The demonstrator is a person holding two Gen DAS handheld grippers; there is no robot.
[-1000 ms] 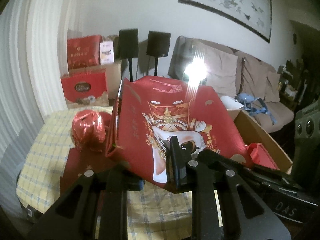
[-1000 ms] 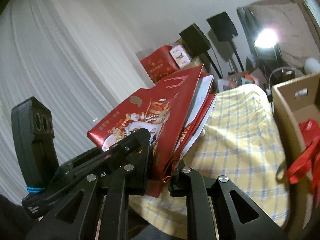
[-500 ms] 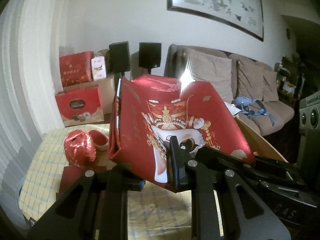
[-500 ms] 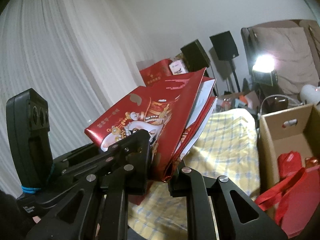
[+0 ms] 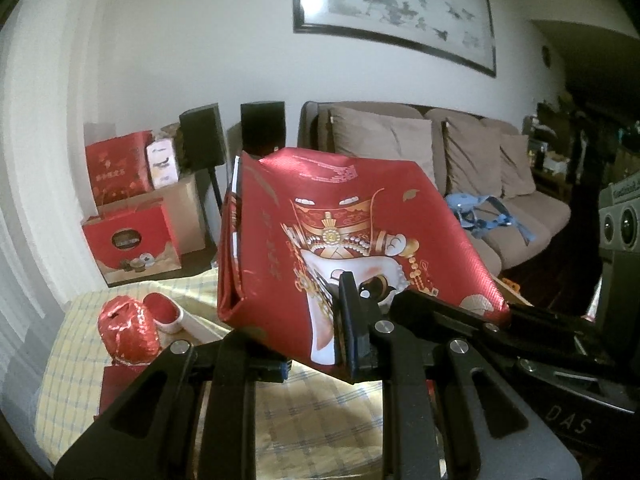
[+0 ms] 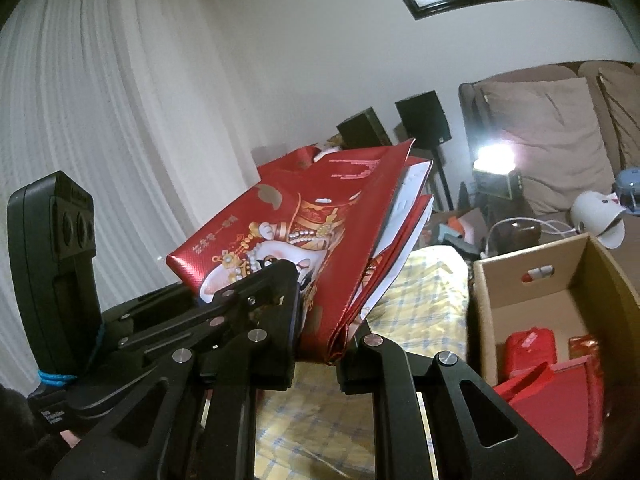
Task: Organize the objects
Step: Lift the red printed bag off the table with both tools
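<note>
Since the earlier frames the folded red gift bag [image 5: 352,248] has risen off the checked tablecloth [image 5: 72,360]; the cardboard box [image 6: 600,280] now shows its floor, and the framed picture [image 5: 400,8] sits fuller in view.

Left gripper [image 5: 316,348]: jaws clamped on the bag's near lower edge, pointing slightly downward. Right gripper [image 6: 316,364]: jaws clamped on the bag's folded bottom corner, the left tool's fingers overlapping at 9 o'clock.

The bag hangs tilted above the table, between both tools, with the box at its 4 o'clock in the right wrist view.

A crinkled red foil ball [image 5: 128,332] lies on the cloth at 8 o'clock of the bag. Sofa [image 5: 480,168] and two speakers [image 5: 202,136] stand behind. Red items [image 6: 528,350] lie in the box.
</note>
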